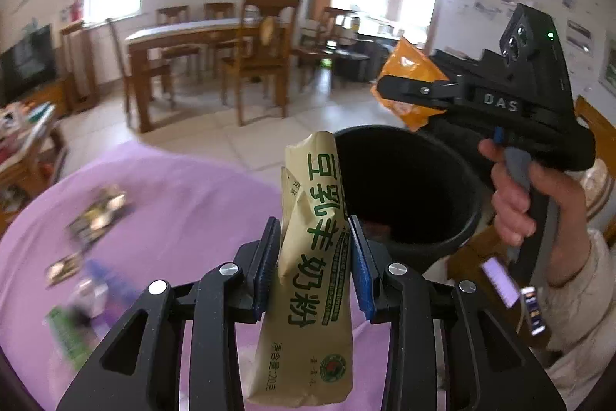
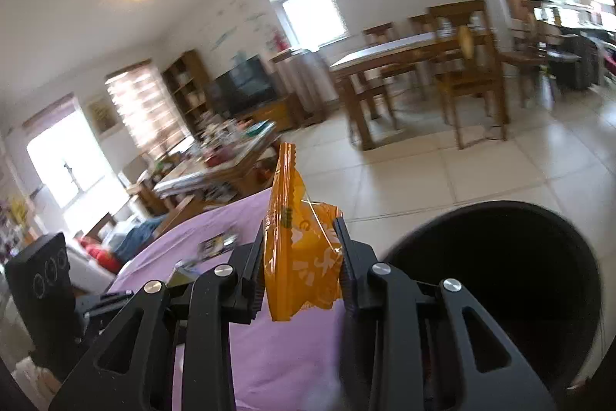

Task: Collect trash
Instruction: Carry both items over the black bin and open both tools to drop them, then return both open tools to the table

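looking through the left wrist camera, i see my left gripper [image 1: 313, 264] clamped on a tan milk powder sachet [image 1: 312, 280], upright between the blue pads [image 1: 360, 280], above the purple tablecloth [image 1: 184, 210] near the black bin's [image 1: 408, 195] rim. my right gripper [image 1: 400, 91] pinches an orange wrapper [image 1: 404, 64] over the bin's far edge. blurred wrappers [image 1: 96, 218] lie toward the cloth's left edge.

through the right wrist camera, my right gripper [image 2: 302, 268] squeezes the orange wrapper [image 2: 300, 257] above the cloth [image 2: 277, 353], with the bin [image 2: 500, 280] just right.
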